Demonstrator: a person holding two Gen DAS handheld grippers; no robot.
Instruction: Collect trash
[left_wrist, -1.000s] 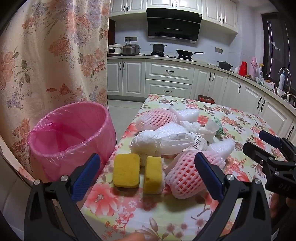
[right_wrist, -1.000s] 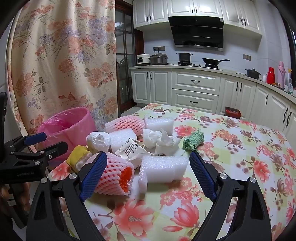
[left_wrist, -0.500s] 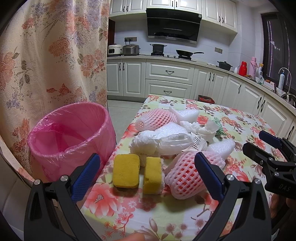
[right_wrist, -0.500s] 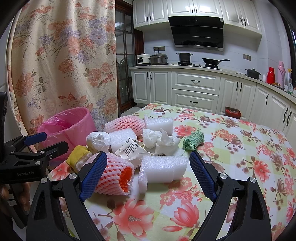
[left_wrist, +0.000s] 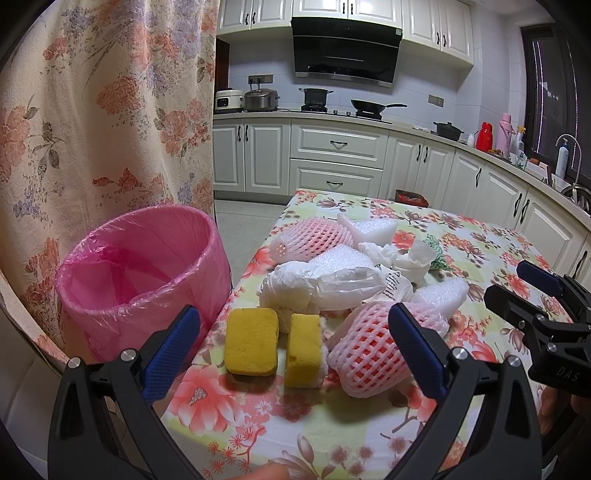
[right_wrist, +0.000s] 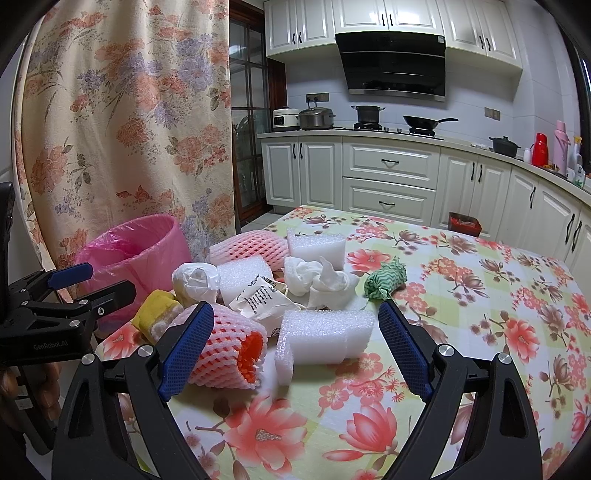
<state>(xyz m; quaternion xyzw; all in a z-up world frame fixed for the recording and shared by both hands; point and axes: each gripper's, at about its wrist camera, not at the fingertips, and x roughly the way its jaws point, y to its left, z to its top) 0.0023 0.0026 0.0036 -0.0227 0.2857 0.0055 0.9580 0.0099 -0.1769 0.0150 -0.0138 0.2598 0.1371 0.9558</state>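
A: What differs from a second ago?
B: Nothing; left gripper (left_wrist: 293, 349) and right gripper (right_wrist: 295, 347) stay wide apart, holding nothing.
A: The trash?
B: Beside the pink bin (left_wrist: 144, 280): yellow sponges (left_wrist: 252, 340); a net sleeve (right_wrist: 229, 349), long axis toward the right camera, open end facing it.

You're looking at a floral curtain (left_wrist: 92, 122) hanging on the left. A range hood (right_wrist: 393, 70) is sitting over the stove, with a pot (right_wrist: 366, 112) and frying pan (right_wrist: 424, 122) resting there. A rice cooker (left_wrist: 228, 99) is standing beside a pressure cooker (left_wrist: 261, 99). A red thermos (right_wrist: 540, 148) is standing on the counter.
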